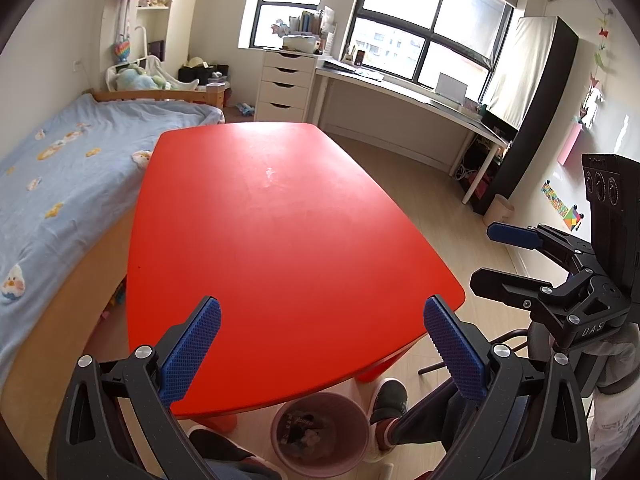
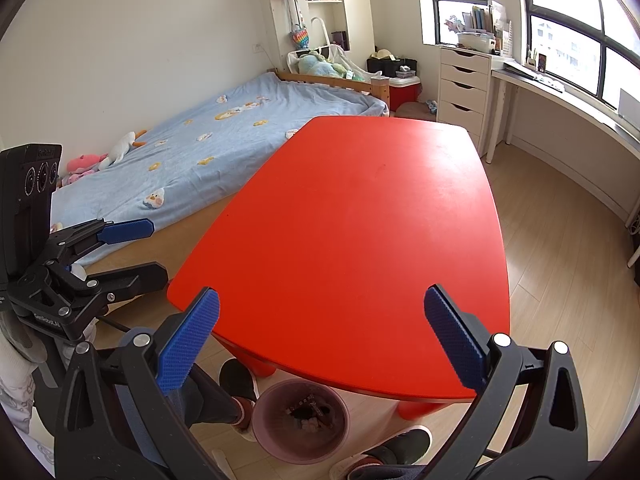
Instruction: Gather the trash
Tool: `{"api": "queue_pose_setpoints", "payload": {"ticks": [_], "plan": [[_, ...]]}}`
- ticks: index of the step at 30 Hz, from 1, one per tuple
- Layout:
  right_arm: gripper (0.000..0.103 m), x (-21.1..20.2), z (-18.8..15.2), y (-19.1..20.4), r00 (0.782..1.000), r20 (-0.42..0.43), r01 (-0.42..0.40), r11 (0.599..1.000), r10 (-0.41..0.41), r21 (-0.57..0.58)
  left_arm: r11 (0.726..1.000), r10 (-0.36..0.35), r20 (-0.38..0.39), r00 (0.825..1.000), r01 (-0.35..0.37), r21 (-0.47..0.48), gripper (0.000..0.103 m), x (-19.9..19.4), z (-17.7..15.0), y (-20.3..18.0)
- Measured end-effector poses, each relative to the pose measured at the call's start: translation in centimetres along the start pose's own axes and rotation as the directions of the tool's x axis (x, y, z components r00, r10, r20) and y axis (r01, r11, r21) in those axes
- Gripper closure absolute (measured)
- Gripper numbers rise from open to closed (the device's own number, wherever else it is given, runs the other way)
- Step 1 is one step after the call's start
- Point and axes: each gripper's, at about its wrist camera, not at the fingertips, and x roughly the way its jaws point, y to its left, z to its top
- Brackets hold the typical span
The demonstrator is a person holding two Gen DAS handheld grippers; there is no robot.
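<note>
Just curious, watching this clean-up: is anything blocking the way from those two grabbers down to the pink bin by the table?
Nothing visible does. The pink bin stands open-topped on the floor at the red table's near edge, trash already inside. Both the left gripper and right gripper hang open and empty above it.

Pink round bin (image 1: 320,436) stands upright on the wood floor at the near end of the red table (image 1: 280,220), partly tucked under its near edge, between the two near legs. Trash (image 1: 306,430) sits in the bottom: dark crumpled wrappers and small bits, one with white print, too blurred to read. Same bin (image 2: 301,420) in the right wrist view, trash (image 2: 312,414) low inside.
</note>
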Motion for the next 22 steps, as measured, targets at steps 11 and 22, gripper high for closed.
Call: {"api": "queue_pose_setpoints", "payload": {"ticks": [11, 22], "plan": [[0.003, -0.02, 0.03, -0.04, 1.0, 0.0, 0.0, 1.0, 0.0, 0.001, 1.0, -0.004, 0.0, 1.0, 0.004, 0.011, 0.006, 0.27, -0.63, -0.12], [0.003, -0.04, 0.1, -0.09, 1.0, 0.001, 0.0, 1.0, 0.0, 0.0, 0.999, 0.022, 0.004, 1.0, -0.022, 0.034, 0.006, 0.07, -0.57, -0.3]]}}
